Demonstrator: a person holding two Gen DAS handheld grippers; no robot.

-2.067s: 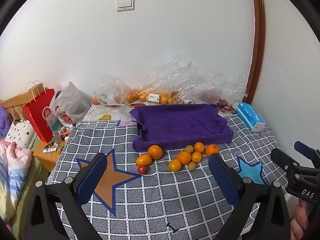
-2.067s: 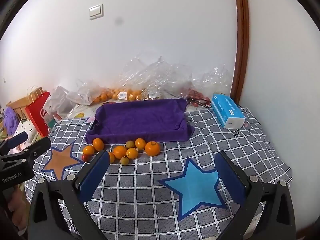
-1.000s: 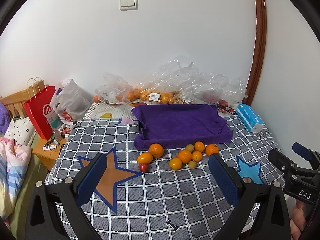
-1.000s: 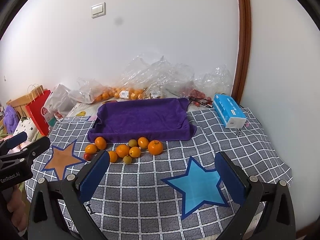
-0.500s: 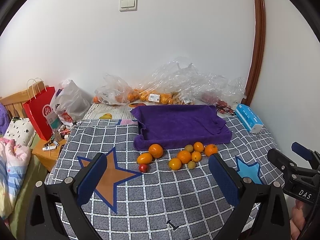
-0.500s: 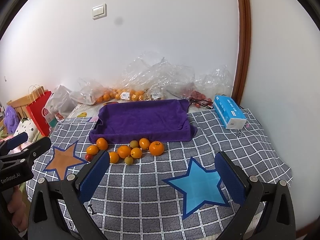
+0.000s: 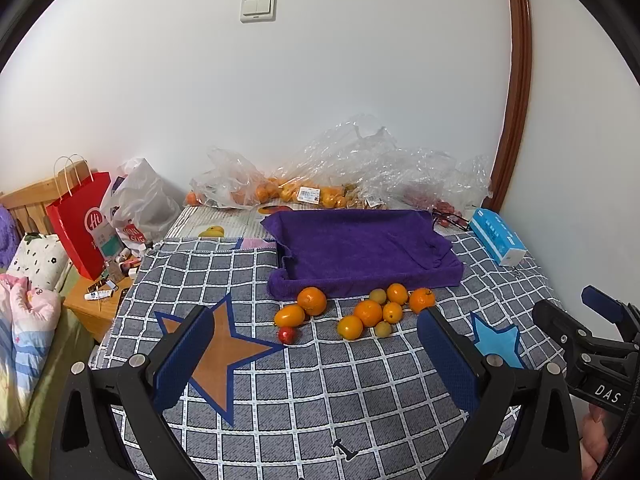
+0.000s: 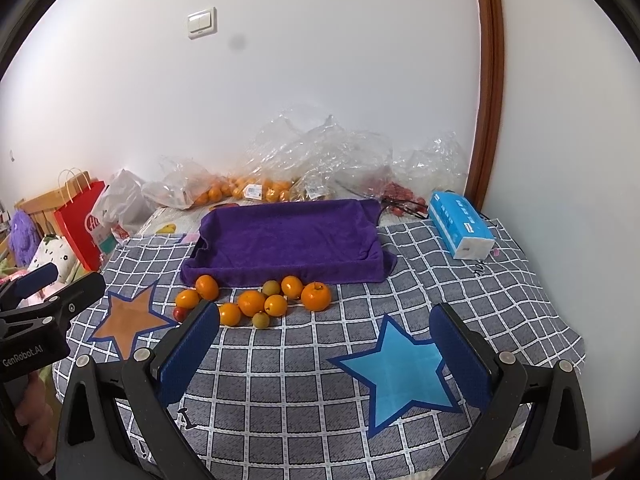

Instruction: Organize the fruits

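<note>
A loose cluster of fruits (image 7: 362,310) lies on the checked bedspread (image 7: 320,392), touching or just in front of the near edge of a purple towel-lined tray (image 7: 360,246). From the left there is a small red fruit (image 7: 287,335), an oval orange one (image 7: 289,315) and a round orange (image 7: 311,301); then a tighter group of oranges with two small greenish fruits (image 7: 383,328) among them; the rightmost is a stemmed orange (image 7: 421,298).

The left gripper (image 7: 316,354) hovers above the bedspread with its blue-padded fingers (image 7: 182,354) spread wide and holding nothing; the cluster sits ahead of it, roughly framed between the two pads. The right gripper (image 8: 324,354) is likewise wide apart and empty, and the fruits (image 8: 256,300) lie ahead and to its left, the nearest ones just beyond its left finger (image 8: 188,354). A blue tissue pack (image 8: 460,230) rests well to the right of the tray.

Compared with half a second ago, both views are almost unchanged; the right wrist view shows the fruits marginally closer and nothing in the cluster has been moved.
</note>
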